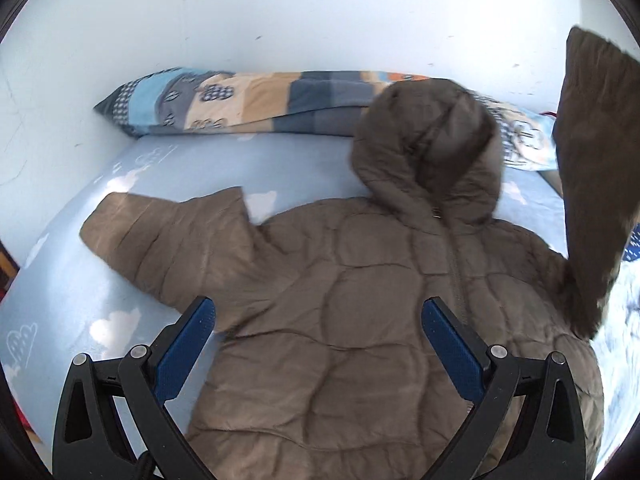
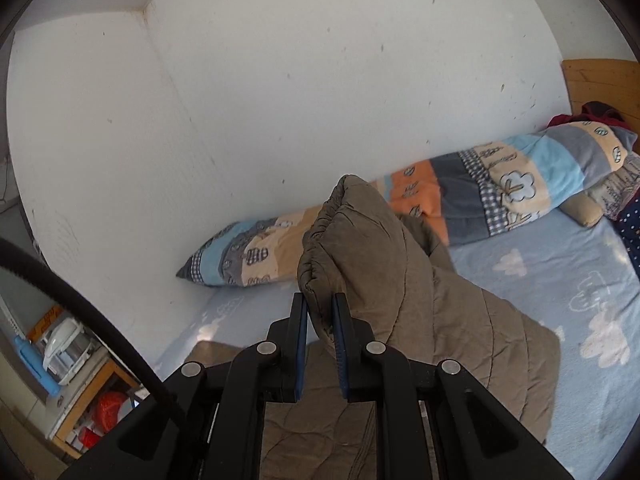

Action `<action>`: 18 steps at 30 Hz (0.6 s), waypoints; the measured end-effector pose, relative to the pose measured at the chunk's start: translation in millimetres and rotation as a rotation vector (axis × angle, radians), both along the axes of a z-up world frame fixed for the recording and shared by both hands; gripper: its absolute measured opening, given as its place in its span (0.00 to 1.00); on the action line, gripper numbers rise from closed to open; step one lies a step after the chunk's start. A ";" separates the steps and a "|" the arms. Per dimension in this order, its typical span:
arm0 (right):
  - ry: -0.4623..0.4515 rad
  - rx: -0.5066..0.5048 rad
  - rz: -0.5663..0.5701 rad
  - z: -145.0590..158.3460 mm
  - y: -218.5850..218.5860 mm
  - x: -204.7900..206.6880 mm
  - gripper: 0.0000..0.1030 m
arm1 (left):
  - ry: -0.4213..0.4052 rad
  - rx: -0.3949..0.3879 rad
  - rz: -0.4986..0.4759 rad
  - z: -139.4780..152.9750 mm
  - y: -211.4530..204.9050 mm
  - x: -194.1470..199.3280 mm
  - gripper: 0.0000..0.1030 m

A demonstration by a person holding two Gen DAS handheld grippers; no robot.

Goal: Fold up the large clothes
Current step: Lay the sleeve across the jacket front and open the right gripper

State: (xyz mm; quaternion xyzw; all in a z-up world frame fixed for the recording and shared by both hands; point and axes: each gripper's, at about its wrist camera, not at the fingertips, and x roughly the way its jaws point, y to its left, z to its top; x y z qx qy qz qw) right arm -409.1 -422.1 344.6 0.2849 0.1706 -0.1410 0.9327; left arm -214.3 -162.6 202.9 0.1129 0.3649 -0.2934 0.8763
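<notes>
A brown quilted hooded jacket (image 1: 360, 312) lies front up on the light blue bed sheet (image 1: 120, 312), hood towards the wall. Its left sleeve (image 1: 160, 240) lies spread out flat. The right sleeve (image 1: 592, 184) is lifted high above the bed at the right edge. My left gripper (image 1: 318, 320) hovers open over the jacket's body with nothing between its fingers. In the right wrist view my right gripper (image 2: 320, 316) is shut on the sleeve cuff (image 2: 344, 240), and the sleeve hangs from it down to the jacket (image 2: 460, 340).
A long patchwork pillow (image 1: 240, 100) lies along the white wall (image 2: 320, 80). More bedding (image 2: 628, 208) and a wooden headboard (image 2: 600, 84) are at the right. A shelf with a white appliance (image 2: 64, 348) stands beside the bed at the lower left.
</notes>
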 end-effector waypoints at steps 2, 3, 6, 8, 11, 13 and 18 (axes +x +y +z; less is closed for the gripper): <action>0.041 0.001 0.048 -23.4 13.8 28.7 0.13 | -0.013 -0.005 0.050 -0.4 6.2 12.5 1.00; 0.063 -0.001 0.070 -35.3 19.9 41.5 0.13 | -0.008 -0.010 0.076 0.3 11.2 19.4 1.00; 0.128 0.041 0.123 -73.8 32.2 78.3 0.13 | 0.052 -0.031 0.139 -9.2 22.2 38.1 1.00; 0.174 0.059 0.144 -99.7 39.0 99.4 0.13 | 0.090 -0.036 0.174 -16.7 27.1 48.8 1.00; 0.262 0.064 0.167 -143.6 47.3 124.6 0.13 | 0.115 -0.030 0.214 -23.0 31.6 59.6 1.00; 0.309 0.066 0.182 -169.0 53.6 135.0 0.13 | 0.133 -0.032 0.227 -27.8 32.4 63.9 1.00; 0.427 0.103 0.217 -217.0 58.9 152.7 0.40 | 0.165 -0.034 0.225 -37.4 28.5 70.8 1.00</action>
